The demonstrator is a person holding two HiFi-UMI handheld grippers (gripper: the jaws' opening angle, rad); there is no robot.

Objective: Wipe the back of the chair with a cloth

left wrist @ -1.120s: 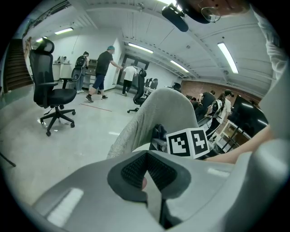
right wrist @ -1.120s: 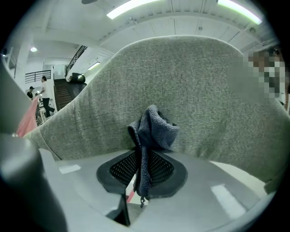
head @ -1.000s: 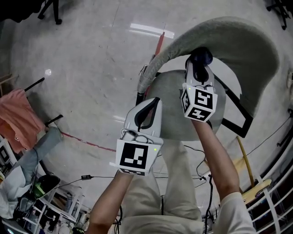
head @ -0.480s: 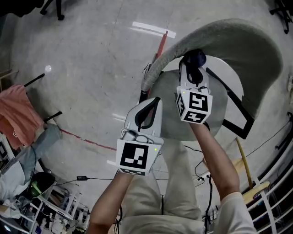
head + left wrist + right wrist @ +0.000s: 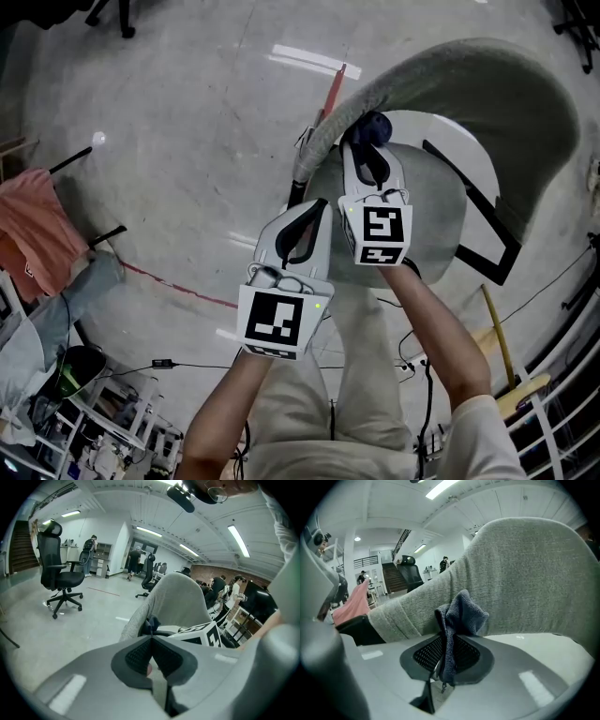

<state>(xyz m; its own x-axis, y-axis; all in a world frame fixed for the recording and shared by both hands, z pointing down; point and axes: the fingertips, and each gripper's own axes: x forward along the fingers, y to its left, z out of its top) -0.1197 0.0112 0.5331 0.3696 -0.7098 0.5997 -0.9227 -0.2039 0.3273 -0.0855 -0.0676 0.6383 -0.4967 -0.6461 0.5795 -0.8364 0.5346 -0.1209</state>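
Note:
The chair has a curved grey fabric back [image 5: 469, 70] and a white seat [image 5: 441, 197]. My right gripper [image 5: 367, 142] is shut on a dark blue cloth [image 5: 373, 127], which touches the inner face of the back near its left end. In the right gripper view the cloth [image 5: 460, 613] bunches out between the pads, right against the grey chair back [image 5: 525, 573]. My left gripper [image 5: 305, 223] hovers shut and empty just left of the chair, apart from it. In the left gripper view the chair back [image 5: 180, 597] and the cloth [image 5: 151, 623] show beyond my left gripper [image 5: 152, 641].
The chair stands on a grey concrete floor with a red line [image 5: 173, 286] and cables [image 5: 408, 347]. A pink garment [image 5: 33, 225] lies at the left. A black frame [image 5: 483, 234] leans by the seat. A black office chair [image 5: 58, 573] and several people stand farther off.
My right gripper has slid left along the chair back with the cloth, toward the back's left end. The left gripper has stayed where it was.

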